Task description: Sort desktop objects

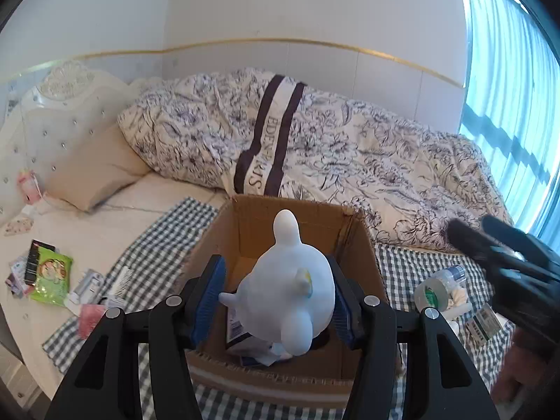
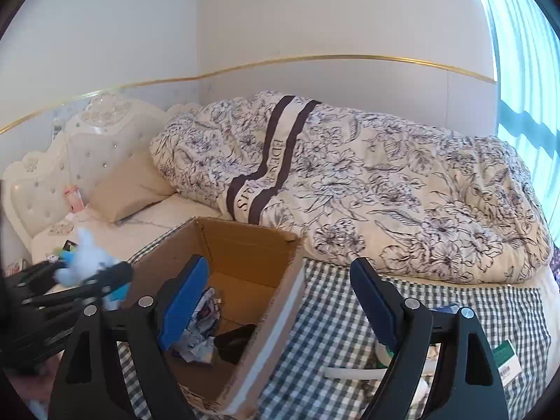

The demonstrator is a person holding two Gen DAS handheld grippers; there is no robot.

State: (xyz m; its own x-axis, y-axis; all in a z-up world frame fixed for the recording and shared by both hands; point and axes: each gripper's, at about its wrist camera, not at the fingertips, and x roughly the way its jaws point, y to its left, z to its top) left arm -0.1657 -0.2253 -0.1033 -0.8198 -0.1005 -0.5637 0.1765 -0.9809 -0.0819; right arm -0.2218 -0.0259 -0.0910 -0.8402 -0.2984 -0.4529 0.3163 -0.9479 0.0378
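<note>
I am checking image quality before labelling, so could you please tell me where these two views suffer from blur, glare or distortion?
Left wrist view: the right gripper at the right edge is motion-blurred, the window overexposed, the plush toy sharp. Right wrist view: the plush toy and left gripper are smeared. Both views bend straight lines and darken at the corners.

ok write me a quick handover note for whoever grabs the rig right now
Left gripper: shut on the pale blue plush toy, held over the open cardboard box; not yet released.
Right gripper: open, empty, over the box's right edge and the checked cloth.
Done: crumpled paper and a dark item already lie in the box.
Left: drop the toy in. Still out on the right: tape roll, clear bottle. On the left: green snack packet, comb, small packets.
</note>
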